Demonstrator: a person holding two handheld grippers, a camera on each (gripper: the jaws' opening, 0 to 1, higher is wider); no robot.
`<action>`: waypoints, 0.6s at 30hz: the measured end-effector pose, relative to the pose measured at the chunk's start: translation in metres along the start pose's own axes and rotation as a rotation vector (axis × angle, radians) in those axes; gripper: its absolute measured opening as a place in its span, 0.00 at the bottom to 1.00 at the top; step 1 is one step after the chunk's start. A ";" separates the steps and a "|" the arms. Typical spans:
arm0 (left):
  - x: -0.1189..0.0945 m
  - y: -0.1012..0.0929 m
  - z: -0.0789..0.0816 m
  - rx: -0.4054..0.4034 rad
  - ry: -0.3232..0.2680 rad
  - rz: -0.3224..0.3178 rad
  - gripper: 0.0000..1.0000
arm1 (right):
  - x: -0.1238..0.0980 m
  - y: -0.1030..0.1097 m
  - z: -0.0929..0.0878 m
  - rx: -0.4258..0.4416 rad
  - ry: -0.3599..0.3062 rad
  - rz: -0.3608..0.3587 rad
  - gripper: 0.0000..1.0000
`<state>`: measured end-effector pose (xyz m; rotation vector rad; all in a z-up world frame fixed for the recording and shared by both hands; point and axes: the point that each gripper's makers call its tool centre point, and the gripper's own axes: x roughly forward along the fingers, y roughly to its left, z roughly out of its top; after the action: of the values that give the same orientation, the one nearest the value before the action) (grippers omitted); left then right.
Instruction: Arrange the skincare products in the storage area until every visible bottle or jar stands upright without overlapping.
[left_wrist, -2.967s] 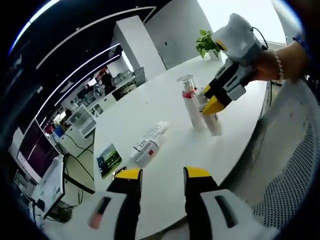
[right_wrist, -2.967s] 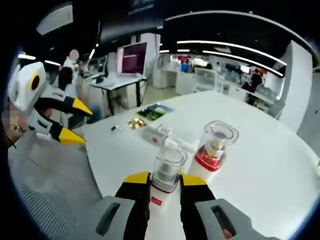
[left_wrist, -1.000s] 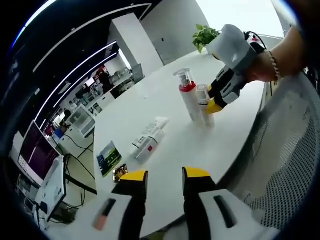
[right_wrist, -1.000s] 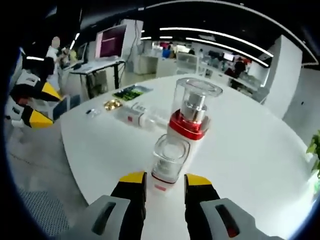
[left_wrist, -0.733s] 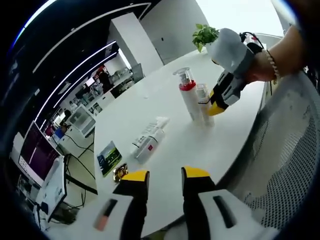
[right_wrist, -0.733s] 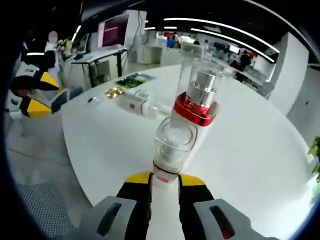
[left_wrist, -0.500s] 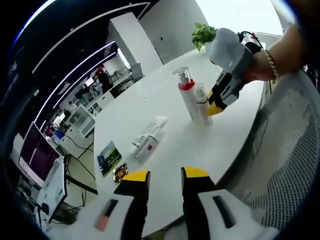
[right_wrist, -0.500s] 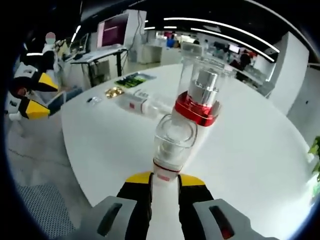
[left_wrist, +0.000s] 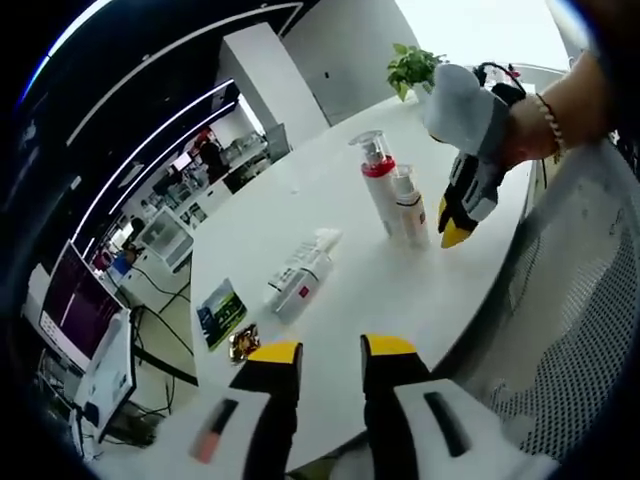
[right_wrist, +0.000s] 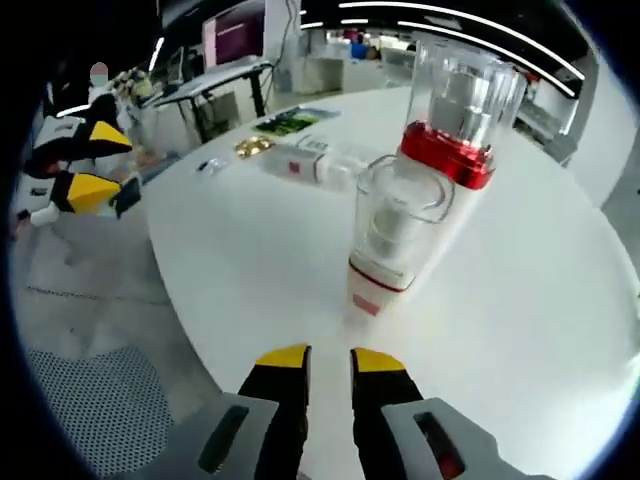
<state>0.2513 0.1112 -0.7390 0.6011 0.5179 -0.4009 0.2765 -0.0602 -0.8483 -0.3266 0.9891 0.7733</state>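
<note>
One fallen bottle (left_wrist: 300, 281) (beside card (left_wrist: 221, 312))

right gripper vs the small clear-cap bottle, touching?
Apart. Right gripper view: bare white table lies between the right gripper tips and the small bottle, jaws nearly together with nothing between.

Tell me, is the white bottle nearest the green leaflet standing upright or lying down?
Lying down. The white bottle with a red label rests on its side on the white round table, unlike the two standing bottles.
</note>
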 end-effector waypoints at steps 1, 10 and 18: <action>0.000 0.000 0.000 0.001 0.003 0.000 0.26 | 0.000 0.004 -0.001 0.003 0.004 0.023 0.10; 0.000 0.005 -0.005 0.002 0.026 0.033 0.24 | -0.004 0.055 0.018 -0.057 -0.074 0.221 0.08; -0.001 0.008 -0.006 0.003 0.030 0.048 0.25 | -0.024 0.090 0.058 -0.108 -0.287 0.365 0.09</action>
<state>0.2529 0.1213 -0.7394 0.6216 0.5306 -0.3477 0.2408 0.0252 -0.7893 -0.1221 0.7442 1.1735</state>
